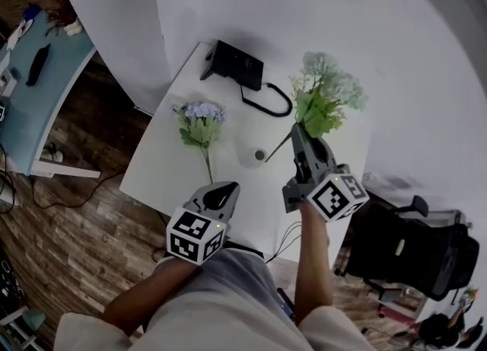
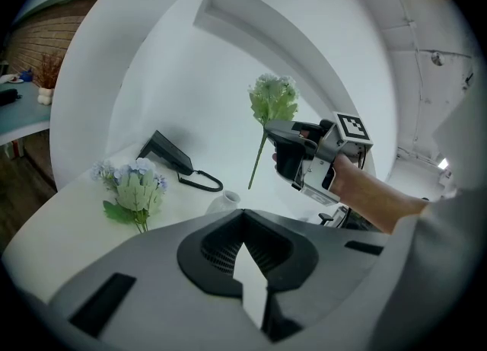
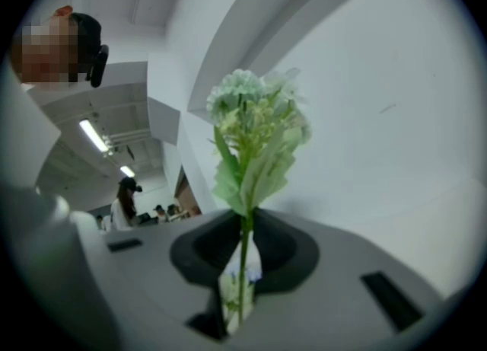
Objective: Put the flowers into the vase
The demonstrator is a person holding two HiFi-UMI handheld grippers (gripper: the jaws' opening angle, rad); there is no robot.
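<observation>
Your right gripper (image 1: 300,135) pinches 1 flower (image 1: 323,98) by its stem, held above the table (image 1: 156,167) right of the vase (image 1: 256,156), while your left gripper (image 1: 222,189) hovers closed and empty; tip the stem's end down over the vase mouth, then lower it straight and slowly.

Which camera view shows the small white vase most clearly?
The head view: the vase stands whole on the white table, its opening seen from above. The left gripper view shows only its top behind the left hand-held gripper. The right gripper view does not show it.
</observation>
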